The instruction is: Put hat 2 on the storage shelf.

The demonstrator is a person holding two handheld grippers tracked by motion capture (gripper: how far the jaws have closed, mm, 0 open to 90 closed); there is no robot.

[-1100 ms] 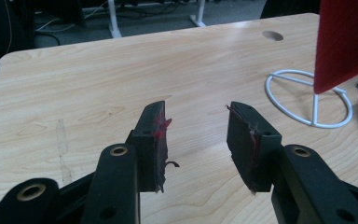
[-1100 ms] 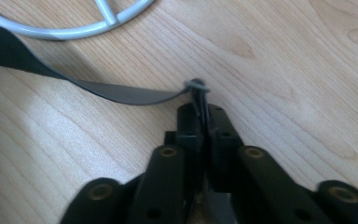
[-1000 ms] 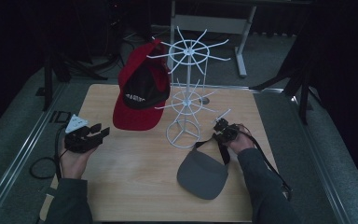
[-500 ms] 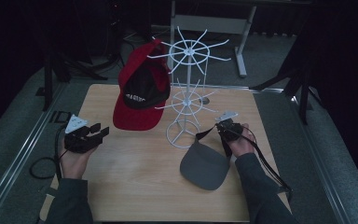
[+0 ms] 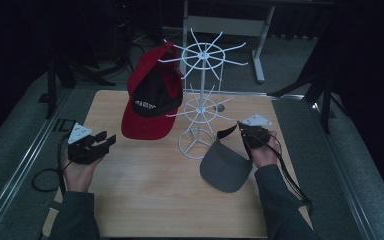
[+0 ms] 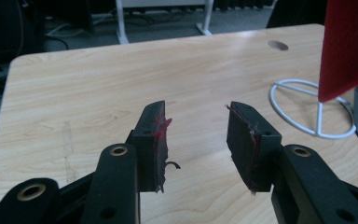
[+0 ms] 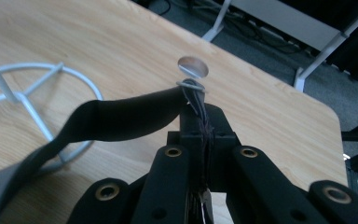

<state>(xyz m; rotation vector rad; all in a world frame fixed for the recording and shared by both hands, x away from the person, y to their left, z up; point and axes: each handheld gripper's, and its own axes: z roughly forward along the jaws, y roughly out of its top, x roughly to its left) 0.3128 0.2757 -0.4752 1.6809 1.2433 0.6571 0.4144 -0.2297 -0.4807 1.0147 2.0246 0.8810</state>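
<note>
With the right gripper (image 5: 246, 134) clenched on the grey visor's (image 5: 225, 165) strap beside the white wire rack (image 5: 202, 95), we next must hook it there; the left gripper (image 5: 100, 141) waits released.

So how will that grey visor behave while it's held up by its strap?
The visor will probably dangle and swing: the right claw pinches only the strap, which bends limply in the right gripper view. The brim looks stiffer, keeping its curved shape in the high view. It seems light, since a thin strap pinch appears to carry it, though it could twist when it nears the rack.
</note>
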